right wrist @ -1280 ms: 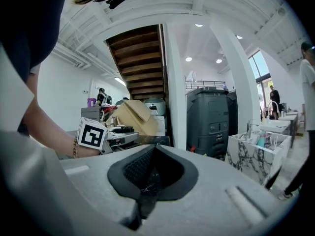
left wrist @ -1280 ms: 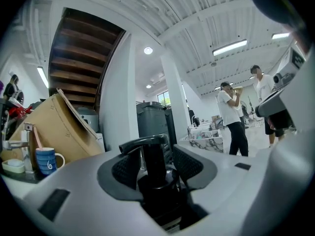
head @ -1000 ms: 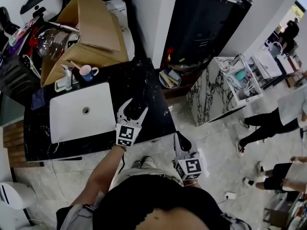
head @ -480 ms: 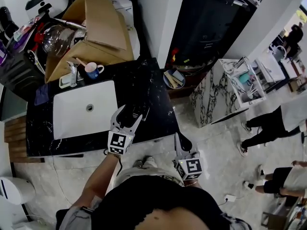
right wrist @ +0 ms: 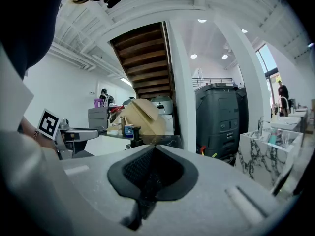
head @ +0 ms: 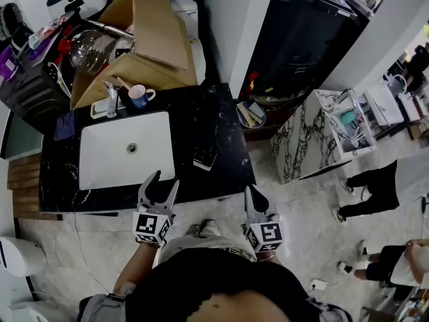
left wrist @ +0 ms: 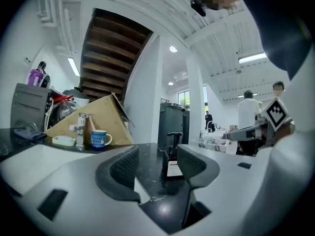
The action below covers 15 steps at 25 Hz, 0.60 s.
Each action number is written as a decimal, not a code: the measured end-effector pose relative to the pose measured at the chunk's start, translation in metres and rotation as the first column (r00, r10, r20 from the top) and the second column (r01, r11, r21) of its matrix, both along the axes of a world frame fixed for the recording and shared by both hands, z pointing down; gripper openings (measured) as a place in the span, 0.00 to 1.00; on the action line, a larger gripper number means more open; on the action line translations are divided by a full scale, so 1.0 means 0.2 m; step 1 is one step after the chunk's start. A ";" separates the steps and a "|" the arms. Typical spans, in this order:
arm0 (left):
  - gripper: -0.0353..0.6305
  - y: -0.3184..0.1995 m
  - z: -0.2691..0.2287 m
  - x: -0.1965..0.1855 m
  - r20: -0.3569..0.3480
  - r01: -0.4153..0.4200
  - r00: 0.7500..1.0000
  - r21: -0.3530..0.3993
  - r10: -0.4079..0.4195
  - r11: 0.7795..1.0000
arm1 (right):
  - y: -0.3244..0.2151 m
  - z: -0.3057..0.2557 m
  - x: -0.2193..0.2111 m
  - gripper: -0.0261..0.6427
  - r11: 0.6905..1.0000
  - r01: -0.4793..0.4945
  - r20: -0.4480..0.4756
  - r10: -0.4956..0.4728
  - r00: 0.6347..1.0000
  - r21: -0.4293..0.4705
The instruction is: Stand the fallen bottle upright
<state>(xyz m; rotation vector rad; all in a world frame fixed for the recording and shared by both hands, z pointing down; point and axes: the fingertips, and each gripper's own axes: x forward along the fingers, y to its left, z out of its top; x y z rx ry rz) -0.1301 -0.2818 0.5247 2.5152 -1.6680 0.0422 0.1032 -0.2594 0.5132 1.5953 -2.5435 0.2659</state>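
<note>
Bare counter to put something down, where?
Free: black counter between sink and right edge, beyond the bottle; also the strip right of it. Crowded: back left corner, with mug and faucet, cardboard box just behind.

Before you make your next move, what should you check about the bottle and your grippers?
1. The bottle stands upright on the counter: ok.
2. It is away from the counter's front edge: ok.
3. The left gripper is clear of the bottle: ok. Its jaws are apart and have just been closing a little, with nothing between the pads.
4. The right gripper is empty: ok, jaws together.
5. The bottle is steady, not wobbling: cannot tell.
</note>
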 end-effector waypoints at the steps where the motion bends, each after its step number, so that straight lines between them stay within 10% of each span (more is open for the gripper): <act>1: 0.40 0.02 0.00 -0.02 -0.011 0.015 1.000 -0.003 -0.015 1.000 | -0.01 0.00 0.00 0.05 1.000 0.001 0.000 -0.001 1.000 0.000; 15: 0.07 0.18 -0.01 -0.13 -0.045 0.121 0.992 -0.007 -0.121 0.993 | -0.06 0.01 -0.07 0.05 1.000 0.029 -0.005 -0.029 1.000 0.012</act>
